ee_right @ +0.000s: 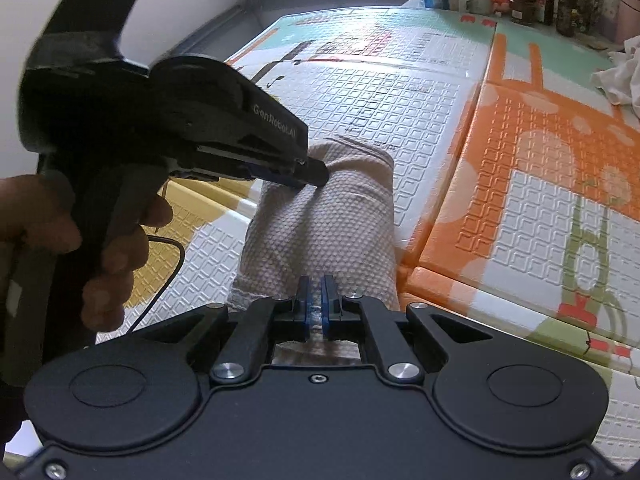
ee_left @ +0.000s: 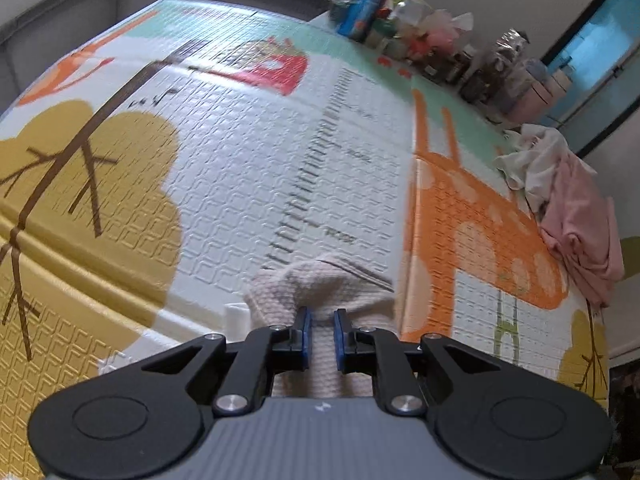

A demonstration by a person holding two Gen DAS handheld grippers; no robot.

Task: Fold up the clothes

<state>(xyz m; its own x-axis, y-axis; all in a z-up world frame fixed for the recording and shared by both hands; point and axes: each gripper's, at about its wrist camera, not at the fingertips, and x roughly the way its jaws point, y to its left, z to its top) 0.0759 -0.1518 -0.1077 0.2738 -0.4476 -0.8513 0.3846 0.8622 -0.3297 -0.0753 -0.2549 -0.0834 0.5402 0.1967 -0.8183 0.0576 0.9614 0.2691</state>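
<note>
A beige waffle-knit garment (ee_right: pixel 324 220) hangs bunched between both grippers above a patterned play mat (ee_right: pixel 400 92). My right gripper (ee_right: pixel 318 300) is shut on the garment's near edge, the fabric pinched between its blue pads. In the right wrist view my left gripper (ee_right: pixel 316 174), held by a person's hand (ee_right: pixel 112 256), bites the garment's far left part. The left wrist view has my left gripper (ee_left: pixel 322 330) shut on the beige garment (ee_left: pixel 320 284), the cloth filling the narrow gap between the blue pads. A pile of pink and white clothes (ee_left: pixel 568 196) lies at the mat's right edge.
Bottles, jars and boxes (ee_left: pixel 420 36) crowd the far edge of the mat. A grey wall skirting (ee_left: pixel 60 4) runs behind the mat at the left. The mat's white embossed middle (ee_left: pixel 260 152) lies ahead of the garment. A thin black cable (ee_right: pixel 160 280) hangs below the hand.
</note>
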